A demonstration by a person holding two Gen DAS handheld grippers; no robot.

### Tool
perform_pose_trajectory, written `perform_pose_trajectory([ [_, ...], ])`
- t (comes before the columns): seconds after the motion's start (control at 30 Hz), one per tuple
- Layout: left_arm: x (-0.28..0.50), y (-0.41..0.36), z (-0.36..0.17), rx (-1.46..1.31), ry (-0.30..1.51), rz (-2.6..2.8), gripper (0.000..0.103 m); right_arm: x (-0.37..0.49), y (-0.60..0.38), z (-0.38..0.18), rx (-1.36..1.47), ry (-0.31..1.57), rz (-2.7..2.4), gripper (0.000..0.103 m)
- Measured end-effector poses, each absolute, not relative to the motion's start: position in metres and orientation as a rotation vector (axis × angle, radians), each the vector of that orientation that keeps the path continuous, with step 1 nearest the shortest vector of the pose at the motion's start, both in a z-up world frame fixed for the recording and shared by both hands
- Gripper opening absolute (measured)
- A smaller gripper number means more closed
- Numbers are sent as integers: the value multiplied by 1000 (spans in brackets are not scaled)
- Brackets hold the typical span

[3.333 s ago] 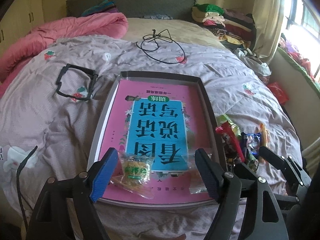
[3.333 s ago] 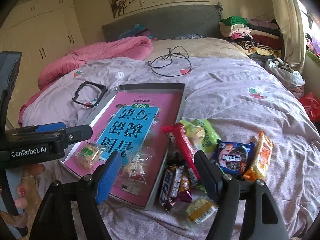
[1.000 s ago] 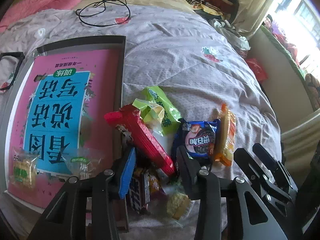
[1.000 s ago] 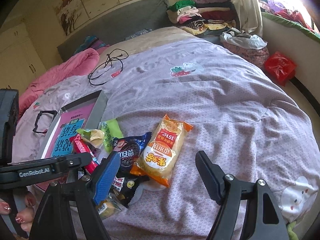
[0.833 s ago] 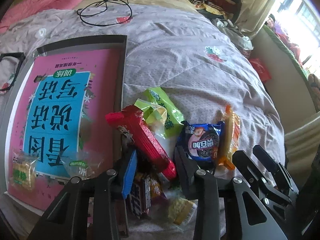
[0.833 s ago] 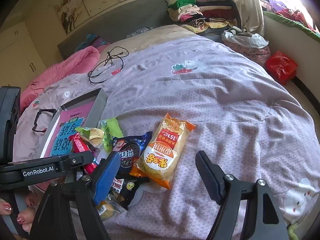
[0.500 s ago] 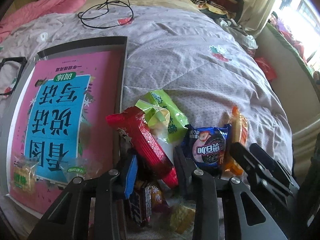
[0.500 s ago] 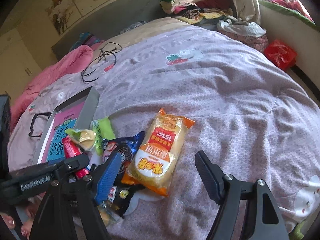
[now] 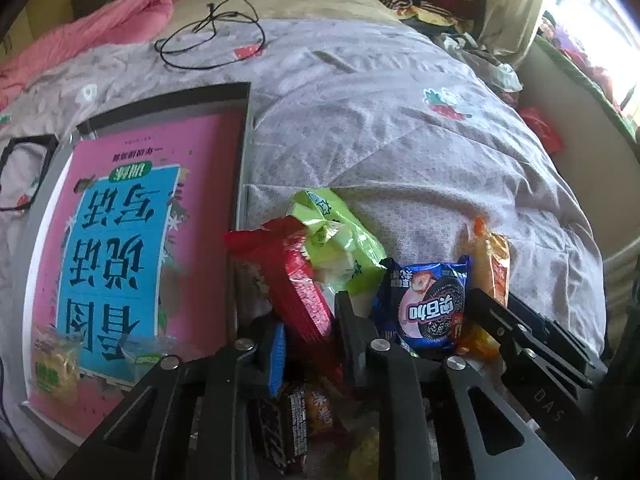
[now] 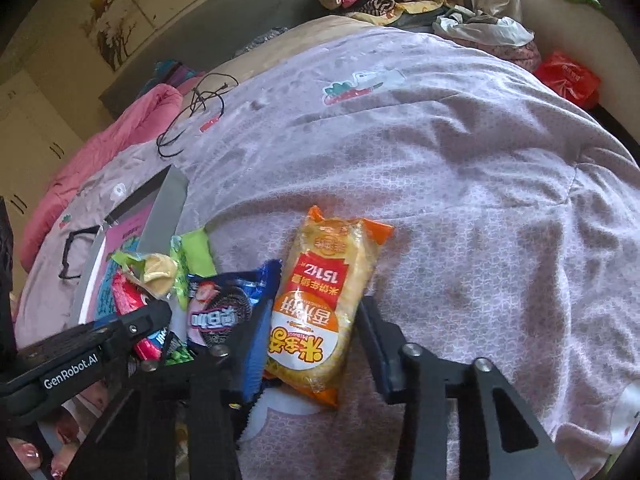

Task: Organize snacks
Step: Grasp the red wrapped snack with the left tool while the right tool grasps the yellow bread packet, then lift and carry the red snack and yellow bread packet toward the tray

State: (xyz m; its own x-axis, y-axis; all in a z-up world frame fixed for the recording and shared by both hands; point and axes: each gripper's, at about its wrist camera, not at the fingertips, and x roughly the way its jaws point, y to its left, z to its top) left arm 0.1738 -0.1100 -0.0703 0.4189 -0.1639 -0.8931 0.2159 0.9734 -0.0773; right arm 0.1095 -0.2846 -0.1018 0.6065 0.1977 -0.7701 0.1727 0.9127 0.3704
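On the bed, the left gripper is pinched onto the red snack bar, while the right gripper sits half open around the orange rice cracker pack, not squeezing it.

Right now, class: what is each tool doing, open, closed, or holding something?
Left tool: closed on the red snack pack.
Right tool: open, fingers either side of the orange rice-cracker pack, not yet gripping.
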Motion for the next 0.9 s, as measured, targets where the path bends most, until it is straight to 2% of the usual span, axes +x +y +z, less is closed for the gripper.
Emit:
perform_pose_trajectory([
  [0.3, 163, -106, -59, 41, 1092, -279, 16, 95, -287, -80, 396, 836, 3, 38],
  [0.9, 138, -67, -8, 11, 994, -306, 15, 71, -236, -43, 270, 723, 147, 38],
])
